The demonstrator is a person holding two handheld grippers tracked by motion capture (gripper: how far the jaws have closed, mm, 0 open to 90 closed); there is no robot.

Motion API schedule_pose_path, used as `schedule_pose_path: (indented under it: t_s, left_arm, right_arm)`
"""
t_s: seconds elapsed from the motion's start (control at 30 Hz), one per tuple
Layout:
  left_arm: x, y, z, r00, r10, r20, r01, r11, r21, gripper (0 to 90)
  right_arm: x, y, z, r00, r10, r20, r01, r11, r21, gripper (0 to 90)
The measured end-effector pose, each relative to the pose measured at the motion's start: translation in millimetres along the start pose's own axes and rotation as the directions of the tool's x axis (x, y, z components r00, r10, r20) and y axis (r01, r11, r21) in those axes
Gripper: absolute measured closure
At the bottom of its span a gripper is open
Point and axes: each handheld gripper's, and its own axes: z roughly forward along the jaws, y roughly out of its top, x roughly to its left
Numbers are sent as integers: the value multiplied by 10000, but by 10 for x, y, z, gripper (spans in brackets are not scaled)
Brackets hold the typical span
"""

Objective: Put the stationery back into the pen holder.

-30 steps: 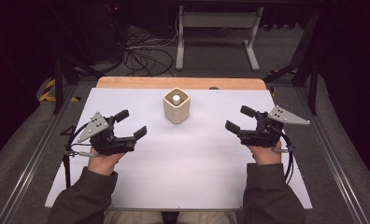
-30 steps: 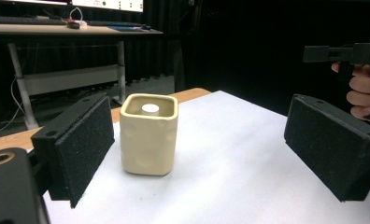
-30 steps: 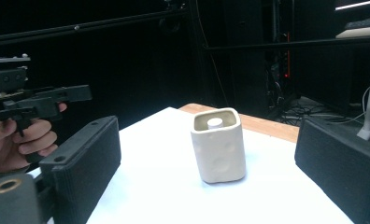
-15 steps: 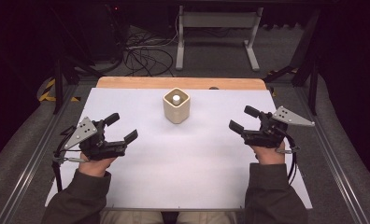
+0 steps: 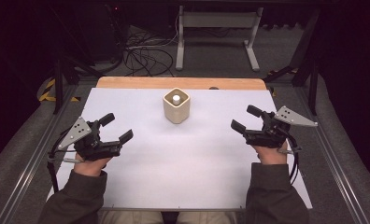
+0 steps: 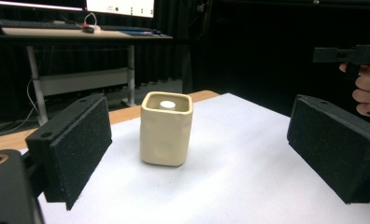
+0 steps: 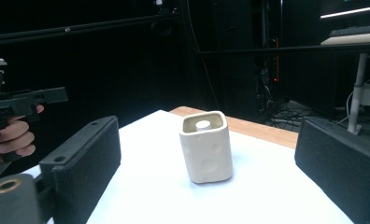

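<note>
A cream square cup point(image 5: 176, 105) with dimpled sides stands upright near the far middle of the white table point(image 5: 183, 158); a small white round object point(image 5: 176, 99) sits inside it. My left gripper point(image 5: 116, 128) hovers open over the left side of the table, well short of the cup. My right gripper point(image 5: 246, 117) is open at the right side, also apart from it. The cup point(image 6: 166, 128) stands between the spread jaws in the left gripper view, and the cup point(image 7: 205, 145) does likewise in the right gripper view.
A wooden strip point(image 5: 181, 83) runs along the table's far edge. Beyond it lie floor cables point(image 5: 143, 56) and a metal desk frame point(image 5: 216, 28). Metal rails point(image 5: 29, 163) flank the table on both sides.
My left gripper has drawn back toward the near left and away from the cup. The right gripper has shifted slightly right. Both stay open.
</note>
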Motion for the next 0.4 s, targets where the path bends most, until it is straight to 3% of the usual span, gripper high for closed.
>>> schedule_pose_path:
  t_s: [0.4]
  left_arm:
    - [14,-28,25,9999,-31,137,28,9999,167,66]
  right_arm:
    - [-7,-9,16,10000,-22,63,22,9999,127,73]
